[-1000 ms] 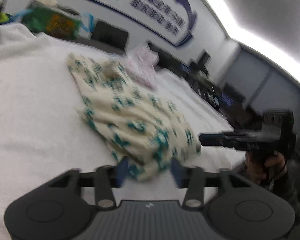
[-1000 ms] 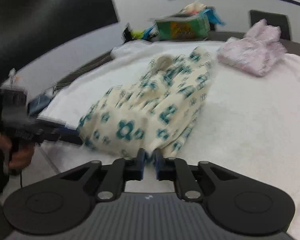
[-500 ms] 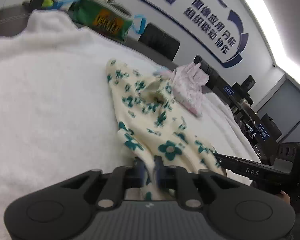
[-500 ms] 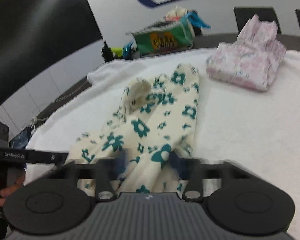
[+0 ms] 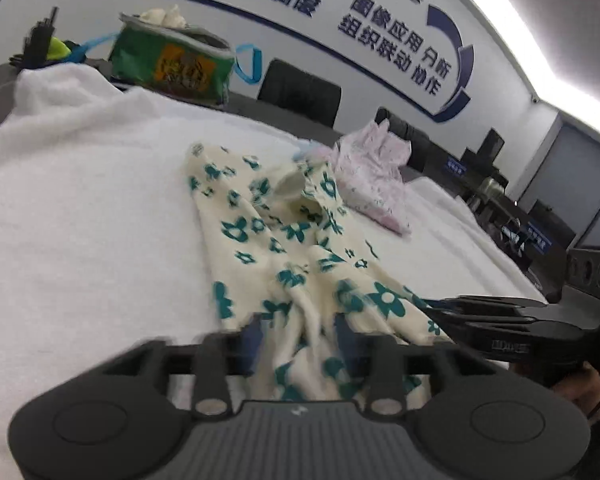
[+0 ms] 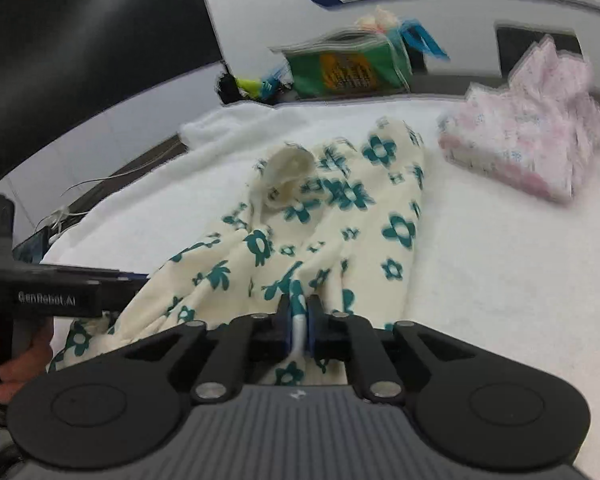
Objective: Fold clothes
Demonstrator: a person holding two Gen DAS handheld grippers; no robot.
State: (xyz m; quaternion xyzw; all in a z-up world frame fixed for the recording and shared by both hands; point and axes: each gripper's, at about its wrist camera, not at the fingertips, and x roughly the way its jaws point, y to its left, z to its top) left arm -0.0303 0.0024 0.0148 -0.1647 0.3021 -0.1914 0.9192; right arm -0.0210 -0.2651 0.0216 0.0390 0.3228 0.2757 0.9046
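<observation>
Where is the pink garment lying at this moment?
The pink garment lies on the white blanket, at upper right in the right wrist view, just right of the far end of the floral garment.

To your left of the cream garment with teal flowers (image 5: pixel 292 264), the white towel-covered tabletop (image 5: pixel 80 240) lies bare and passable. Ahead on the right, a crumpled pink patterned garment (image 6: pixel 524 148) blocks the way. At the far edge, a green bag with blue handles (image 5: pixel 172 64) stands as an obstacle.
</observation>
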